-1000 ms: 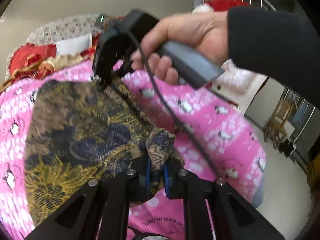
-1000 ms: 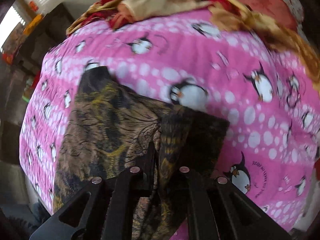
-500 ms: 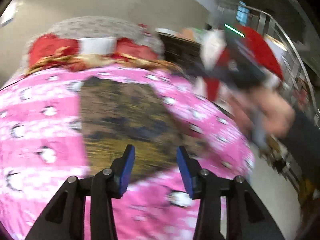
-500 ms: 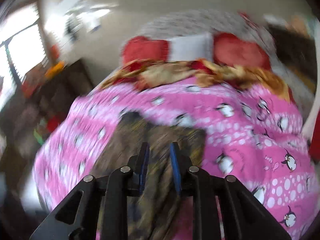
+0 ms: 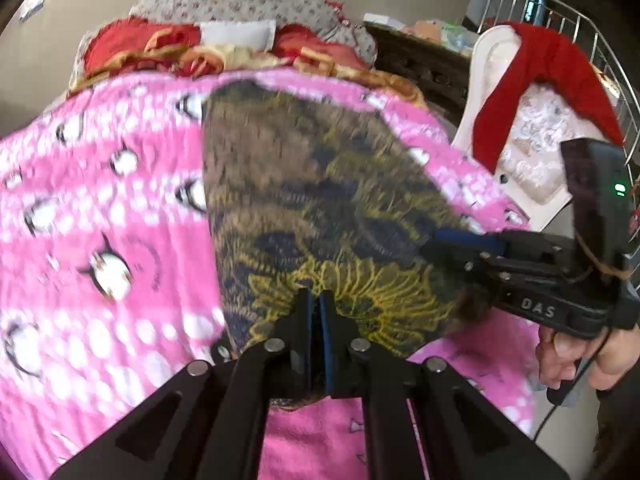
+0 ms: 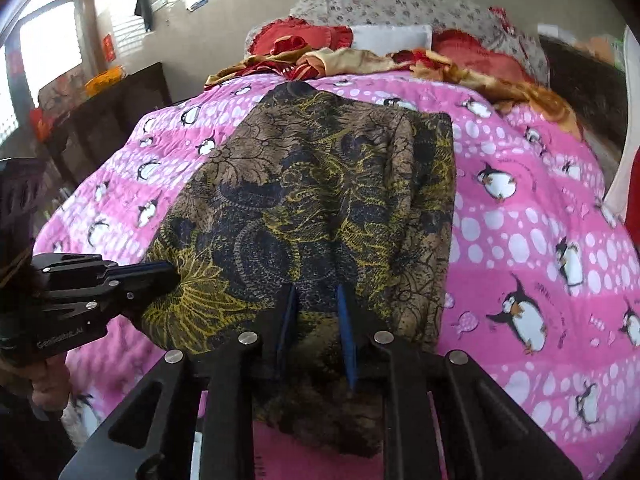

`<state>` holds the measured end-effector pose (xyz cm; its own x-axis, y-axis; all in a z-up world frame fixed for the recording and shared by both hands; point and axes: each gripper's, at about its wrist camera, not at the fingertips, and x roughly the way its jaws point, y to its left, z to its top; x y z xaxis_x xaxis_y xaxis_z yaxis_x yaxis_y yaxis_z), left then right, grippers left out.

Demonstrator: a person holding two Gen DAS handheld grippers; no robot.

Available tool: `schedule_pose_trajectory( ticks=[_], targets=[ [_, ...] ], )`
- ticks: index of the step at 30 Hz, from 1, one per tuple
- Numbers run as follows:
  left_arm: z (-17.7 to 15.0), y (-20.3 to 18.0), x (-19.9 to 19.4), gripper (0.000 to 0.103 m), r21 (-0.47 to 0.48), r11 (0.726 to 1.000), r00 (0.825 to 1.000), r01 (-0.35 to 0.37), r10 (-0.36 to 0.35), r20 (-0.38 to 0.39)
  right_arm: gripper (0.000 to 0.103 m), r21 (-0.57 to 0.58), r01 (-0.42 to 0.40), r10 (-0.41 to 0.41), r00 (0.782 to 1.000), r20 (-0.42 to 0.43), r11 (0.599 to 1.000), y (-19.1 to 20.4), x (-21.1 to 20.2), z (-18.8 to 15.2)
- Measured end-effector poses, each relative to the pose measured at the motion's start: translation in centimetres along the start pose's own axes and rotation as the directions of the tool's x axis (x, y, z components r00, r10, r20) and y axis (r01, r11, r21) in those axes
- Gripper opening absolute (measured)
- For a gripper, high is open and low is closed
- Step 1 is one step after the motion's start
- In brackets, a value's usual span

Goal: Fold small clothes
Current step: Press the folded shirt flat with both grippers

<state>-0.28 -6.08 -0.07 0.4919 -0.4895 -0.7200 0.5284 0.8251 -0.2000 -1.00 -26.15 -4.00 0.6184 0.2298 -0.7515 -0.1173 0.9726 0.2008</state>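
Two grippers work the near hem of one garment (image 6: pixel 320 200), a dark cloth with brown and yellow floral print lying lengthwise on a pink penguin quilt (image 6: pixel 540 208). In the left wrist view the left gripper (image 5: pixel 316 312) sits at bottom centre with its blue pads pressed almost together over the yellow-printed edge, so it appears clenched on the garment; the frame is motion-blurred, which limits certainty. In the right wrist view the right gripper (image 6: pixel 316 320) sits at bottom centre with a clear gap between its blue pads and cloth bunched between and beneath them; the pads straddle the hem, and whether they actually pinch it cannot be told. Each gripper shows in the other's view: the left enters at the middle left of the right wrist view, its tip touching the garment's near left corner, and the right enters at the middle right of the left wrist view, at the near right corner. Holding both near corners would keep the hem level, presumably so it can be carried toward the far end for a fold across the middle. The garment's right side is already doubled over lengthwise. Beyond it, at the upper centre, lie a crumpled gold and red blanket (image 6: pixel 400 60) and red pillows (image 6: pixel 304 36) against the headboard.
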Motion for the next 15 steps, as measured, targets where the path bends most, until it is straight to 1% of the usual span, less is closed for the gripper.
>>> schedule_pose_trajectory(
  ticks=[2,3,4,6,7,8,9,10,11,13,14,15],
  targets=[
    [2.0,0.6,-1.3,0.005,-0.007,1.000,0.998,-0.003,0.004,0.060,0.016,0.053,-0.026,0.027,0.999,-0.027,0.998,-0.1,-1.0,1.1],
    [3.2,1.0,-1.2,0.005,-0.017,1.000,0.997,-0.007,0.008,0.076,0.016,0.098,-0.029,0.030,1.000,-0.004,0.995,-0.3,-1.7,2.0],
    [5.1,1.5,-0.6,0.005,-0.029,0.999,0.996,-0.021,0.024,0.087,0.016,0.118,-0.022,0.019,1.000,0.022,0.993,-0.5,-2.3,2.6],
    [8.2,2.4,0.9,0.005,-0.051,0.998,0.994,-0.047,0.051,0.097,0.016,0.156,0.030,-0.041,0.997,0.066,0.987,-0.5,-2.6,5.1],
    [10.2,3.0,2.4,0.005,-0.074,0.997,0.996,-0.031,0.037,0.083,0.016,0.173,0.071,-0.086,0.993,0.080,0.982,-0.3,-2.6,6.3],
    [11.6,3.3,3.6,0.005,-0.088,0.996,0.997,-0.034,0.040,0.067,0.016,0.198,0.110,-0.131,0.987,0.095,0.974,-0.3,-2.2,7.9],
    [13.1,3.6,4.8,0.005,-0.101,0.993,0.996,-0.067,0.074,0.059,0.016,0.227,0.143,-0.170,0.980,0.106,0.963,-0.4,-1.7,9.5],
    [14.1,3.8,5.7,0.006,-0.109,0.990,0.994,-0.086,0.093,0.063,0.016,0.248,0.169,-0.201,0.973,0.113,0.954,-0.6,-1.3,10.4],
    [15.1,4.0,7.1,0.007,-0.118,0.989,0.993,-0.090,0.097,0.059,0.016,0.282,0.201,-0.241,0.963,0.117,0.938,-0.9,-0.3,11.8],
    [16.2,4.6,9.3,0.013,-0.162,0.980,0.992,-0.114,0.121,0.031,0.016,0.284,0.224,-0.262,0.960,0.101,0.932,-1.3,1.7,13.3],
    [16.6,5.0,10.4,0.014,-0.187,0.974,0.991,-0.126,0.132,0.019,0.016,0.282,0.251,-0.285,0.954,0.089,0.926,-1.7,3.2,13.9],
    [16.7,5.3,11.4,0.017,-0.209,0.969,0.990,-0.133,0.138,0.007,0.016,0.273,0.255,-0.286,0.955,0.080,0.928,-2.3,4.7,14.1]
  ],
)
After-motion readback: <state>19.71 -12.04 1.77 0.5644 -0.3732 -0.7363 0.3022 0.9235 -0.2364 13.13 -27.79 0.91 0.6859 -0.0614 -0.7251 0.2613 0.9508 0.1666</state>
